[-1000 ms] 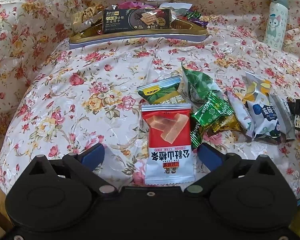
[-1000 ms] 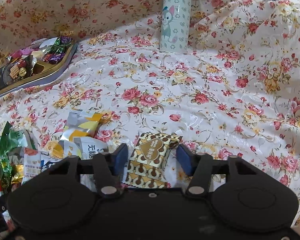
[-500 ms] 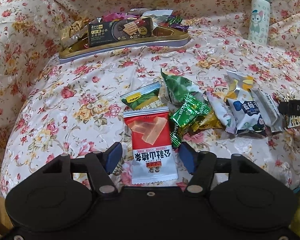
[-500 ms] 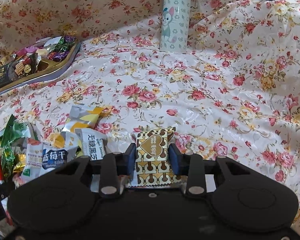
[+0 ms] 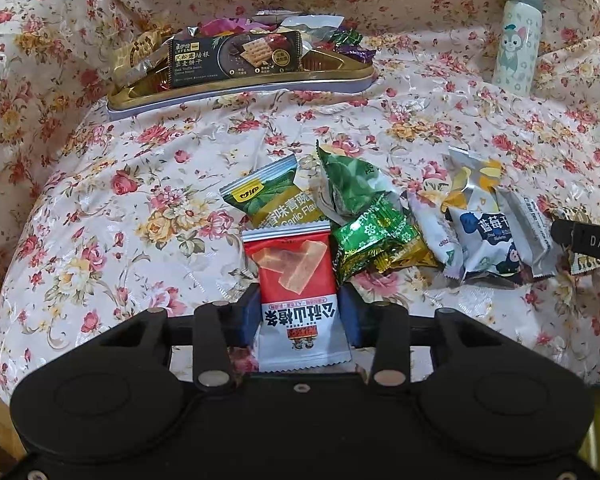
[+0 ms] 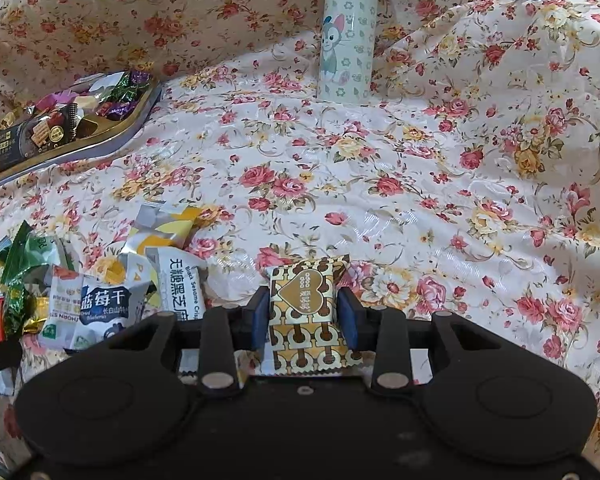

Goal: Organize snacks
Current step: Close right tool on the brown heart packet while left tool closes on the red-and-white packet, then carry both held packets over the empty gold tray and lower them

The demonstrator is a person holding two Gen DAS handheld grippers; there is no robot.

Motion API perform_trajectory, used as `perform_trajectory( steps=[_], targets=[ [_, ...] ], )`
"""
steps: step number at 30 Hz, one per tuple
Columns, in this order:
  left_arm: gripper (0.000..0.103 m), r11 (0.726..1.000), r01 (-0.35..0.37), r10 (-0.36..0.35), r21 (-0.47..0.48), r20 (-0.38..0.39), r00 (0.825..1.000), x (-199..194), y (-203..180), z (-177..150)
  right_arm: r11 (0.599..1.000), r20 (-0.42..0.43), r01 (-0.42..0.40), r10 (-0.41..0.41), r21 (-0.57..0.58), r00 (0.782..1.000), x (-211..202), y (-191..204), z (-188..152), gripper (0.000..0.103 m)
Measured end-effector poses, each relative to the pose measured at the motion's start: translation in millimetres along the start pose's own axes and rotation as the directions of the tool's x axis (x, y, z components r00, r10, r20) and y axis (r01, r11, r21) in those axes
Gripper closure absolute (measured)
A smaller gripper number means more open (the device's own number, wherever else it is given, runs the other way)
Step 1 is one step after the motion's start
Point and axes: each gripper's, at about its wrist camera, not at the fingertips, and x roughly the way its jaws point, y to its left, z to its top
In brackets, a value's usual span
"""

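The left gripper (image 5: 298,318) has just been closing and pinches the red packet (image 5: 296,280) at its sides; the right gripper (image 6: 302,314) clamps the gold packet (image 6: 306,308). Both packets look light, crinkly and slippery. The tray (image 5: 260,86) waits at the cloth's (image 5: 100,200) far edge.

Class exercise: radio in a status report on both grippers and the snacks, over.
Left gripper closing on red packet. Right gripper shut on gold packet. Tray ahead, path clear.
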Motion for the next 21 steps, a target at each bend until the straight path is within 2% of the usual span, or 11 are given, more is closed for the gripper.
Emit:
perform_trajectory(
  steps=[5,12,18,19,21],
  targets=[
    [0.052,1.0,0.005,-0.005,-0.01,-0.016,1.0,2.9,2.0,3.5,1.0,0.007,0.01,-0.01,-0.005,1.0,3.9,0.8,2.4,0.059],
    [0.052,1.0,0.002,-0.002,-0.019,-0.001,1.0,3.3,1.3,1.9,0.999,0.03,0.021,-0.02,-0.032,0.999,2.6,3.7,-2.7,0.058],
    [0.057,0.999,0.015,-0.015,-0.029,0.008,1.0,1.1,4.4,1.4,1.0,0.028,0.011,-0.01,-0.018,1.0,2.4,0.7,-2.3,0.058],
    [0.058,0.999,0.017,-0.017,-0.029,0.01,1.0,0.5,5.0,1.4,1.0,0.028,0.008,-0.008,-0.019,1.0,2.3,0.6,-2.3,0.059],
    [0.059,0.999,0.02,-0.019,-0.03,0.01,1.0,-0.5,5.8,1.6,1.0,0.03,-0.008,0.009,-0.023,0.999,1.5,0.0,-2.1,0.067]
  ],
)
